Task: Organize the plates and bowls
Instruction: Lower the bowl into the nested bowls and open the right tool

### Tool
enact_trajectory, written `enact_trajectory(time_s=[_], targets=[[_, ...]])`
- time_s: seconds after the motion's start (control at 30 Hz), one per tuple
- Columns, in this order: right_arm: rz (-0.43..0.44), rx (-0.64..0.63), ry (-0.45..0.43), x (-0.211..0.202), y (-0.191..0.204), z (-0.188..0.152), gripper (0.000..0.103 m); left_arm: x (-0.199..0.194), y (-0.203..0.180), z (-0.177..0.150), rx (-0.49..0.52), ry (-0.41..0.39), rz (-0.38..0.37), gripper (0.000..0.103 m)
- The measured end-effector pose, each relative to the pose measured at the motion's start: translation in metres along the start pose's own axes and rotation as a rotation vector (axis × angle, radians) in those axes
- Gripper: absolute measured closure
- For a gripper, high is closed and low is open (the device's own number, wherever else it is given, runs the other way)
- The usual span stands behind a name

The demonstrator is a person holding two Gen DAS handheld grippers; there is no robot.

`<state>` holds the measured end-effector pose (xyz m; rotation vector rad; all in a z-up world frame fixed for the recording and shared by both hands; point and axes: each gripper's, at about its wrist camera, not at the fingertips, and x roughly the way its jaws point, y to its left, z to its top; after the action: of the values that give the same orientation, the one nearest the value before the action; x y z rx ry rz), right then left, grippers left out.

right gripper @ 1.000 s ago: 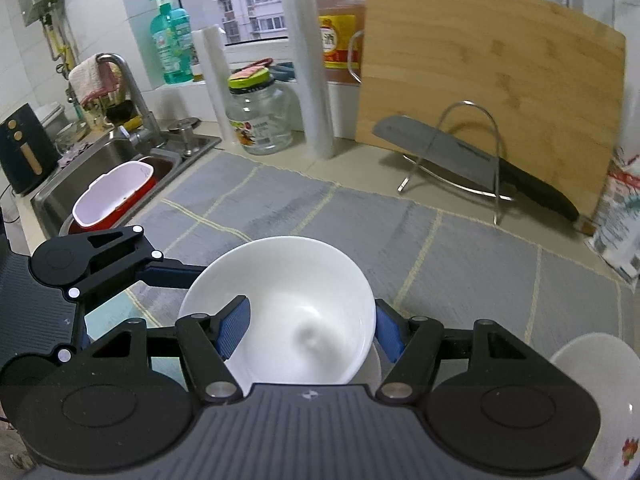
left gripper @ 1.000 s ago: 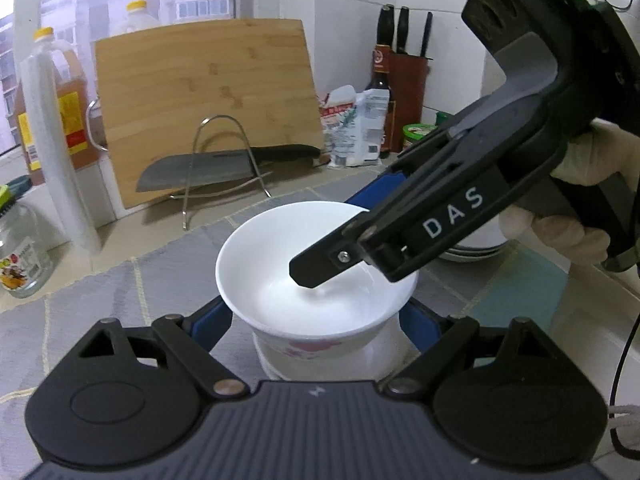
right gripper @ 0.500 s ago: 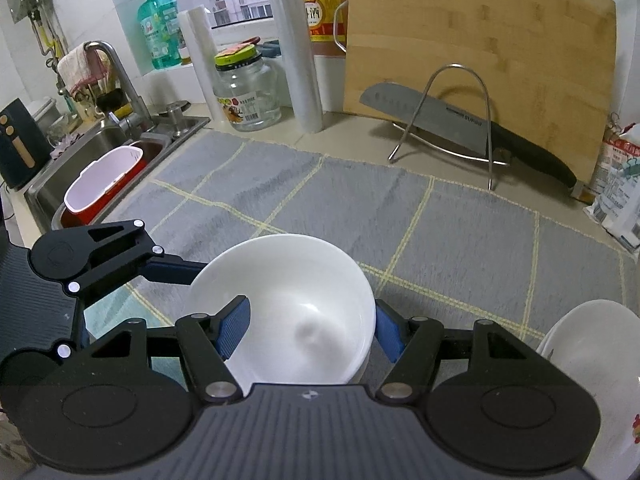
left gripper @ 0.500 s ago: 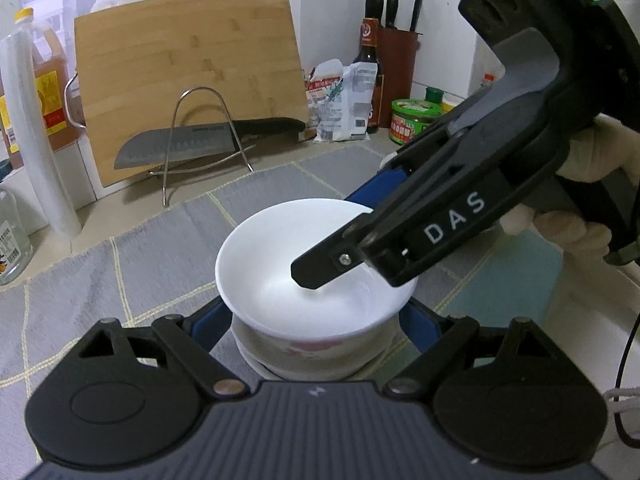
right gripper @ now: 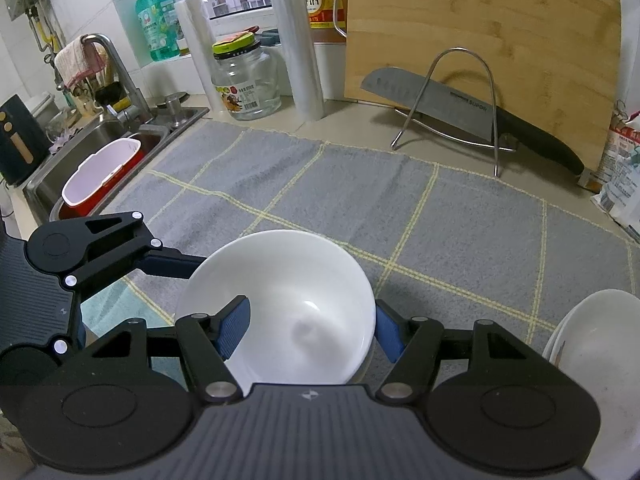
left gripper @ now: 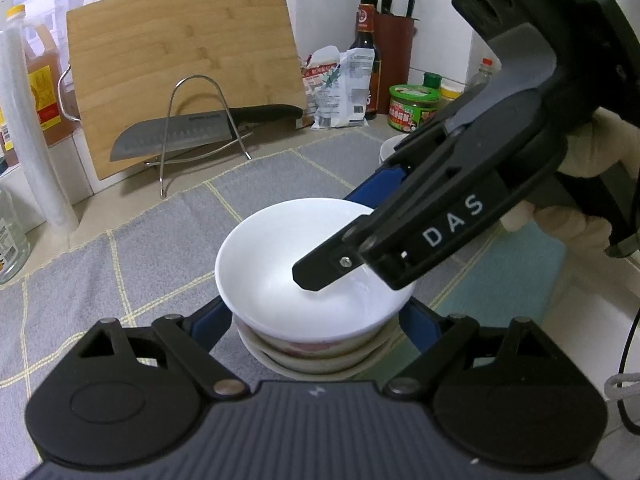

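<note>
Right gripper (right gripper: pixel 310 330) pinches the white bowl's (right gripper: pixel 280 280) rim above grey mat (right gripper: pixel 360 200).

The bowl (left gripper: pixel 280 264) is finished in glossy white ceramic, and a light reflection is shown on its smooth inner surface. The cloth mat (right gripper: pixel 460 232) on the counter is woven of matt grey fabric with yellow grid lines, while the cutting board (left gripper: pixel 180 64) is made of smooth, pale wood with visible grain. The knife blade (right gripper: pixel 432 96) and wire stand (right gripper: pixel 460 56) are formed of bright metal, and the left tool (left gripper: pixel 316 320) is moulded in matt black plastic with blue ribbed pads (right gripper: pixel 232 328).
</note>
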<state>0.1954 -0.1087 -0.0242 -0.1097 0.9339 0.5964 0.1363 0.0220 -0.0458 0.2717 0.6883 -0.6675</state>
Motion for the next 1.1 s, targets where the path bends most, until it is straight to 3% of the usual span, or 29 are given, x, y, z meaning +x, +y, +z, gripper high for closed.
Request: enact_trajectory(time_s=[0.8,1.1], targets=[[-0.003,0.014,-0.004,0.0019,-0.0024,-0.002,0.03,0.0027,0.0035,0.0021,-0.005,0.013,-0.027,0.012],[0.008,0.015,-0.007,0.002,-0.0013,-0.004,0.021,0.0024,0.0025,-0.0005,0.012,0.011,-0.031,0.01]])
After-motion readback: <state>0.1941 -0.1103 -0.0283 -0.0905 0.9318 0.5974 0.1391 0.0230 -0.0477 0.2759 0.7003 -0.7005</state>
